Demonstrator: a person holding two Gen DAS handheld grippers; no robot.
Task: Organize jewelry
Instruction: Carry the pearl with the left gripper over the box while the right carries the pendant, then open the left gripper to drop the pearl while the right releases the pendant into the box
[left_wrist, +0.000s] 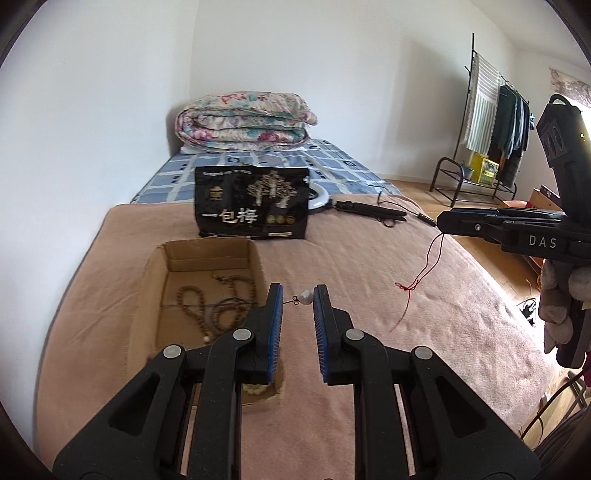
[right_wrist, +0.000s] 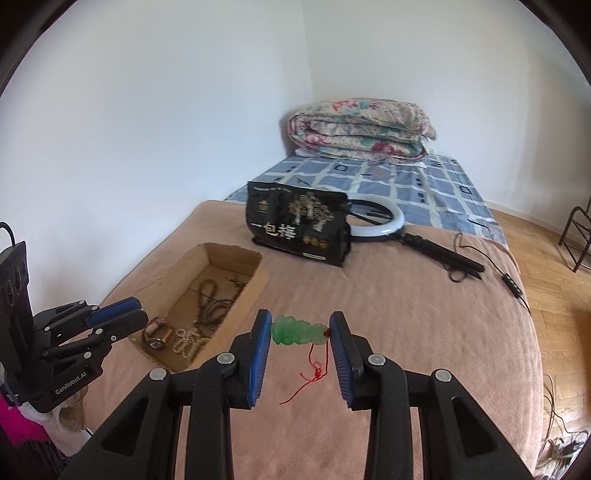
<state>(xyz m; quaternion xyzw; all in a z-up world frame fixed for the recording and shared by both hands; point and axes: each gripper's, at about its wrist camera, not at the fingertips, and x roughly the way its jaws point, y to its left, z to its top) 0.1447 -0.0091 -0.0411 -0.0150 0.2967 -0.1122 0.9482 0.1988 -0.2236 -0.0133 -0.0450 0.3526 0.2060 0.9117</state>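
**A:** What did each set of tongs hold?

**B:** The left gripper (left_wrist: 298, 297) was closed on a pearl earring (left_wrist: 305, 297), the pearl against one pad and its thin post reaching the other. The right gripper (right_wrist: 300, 329) was clamped on a green jade pendant (right_wrist: 298, 329), held end to end between the blue pads, with its red cord (right_wrist: 314, 363) dangling below.

**A:** Where was the jewelry meant to go?

**B:** Probably into the open cardboard box (right_wrist: 255, 275) on the tan blanket (right_wrist: 424, 314). From the right wrist view it sat at ten o'clock of the pendant. It already held a string of brown beads (right_wrist: 212, 301), a pale bead strand (right_wrist: 186, 341) and a chunky bracelet (right_wrist: 159, 334). A black printed bag (right_wrist: 297, 229) stood beyond it at twelve o'clock.

**A:** How should the drop have been done well?

**B:** I judged that each piece should be carried over a bare patch of the box floor, lowered close, then released one at a time. The earring was held only by its tips, so a steady wrist mattered. The pendant's cord should go in without tangling in the beads.
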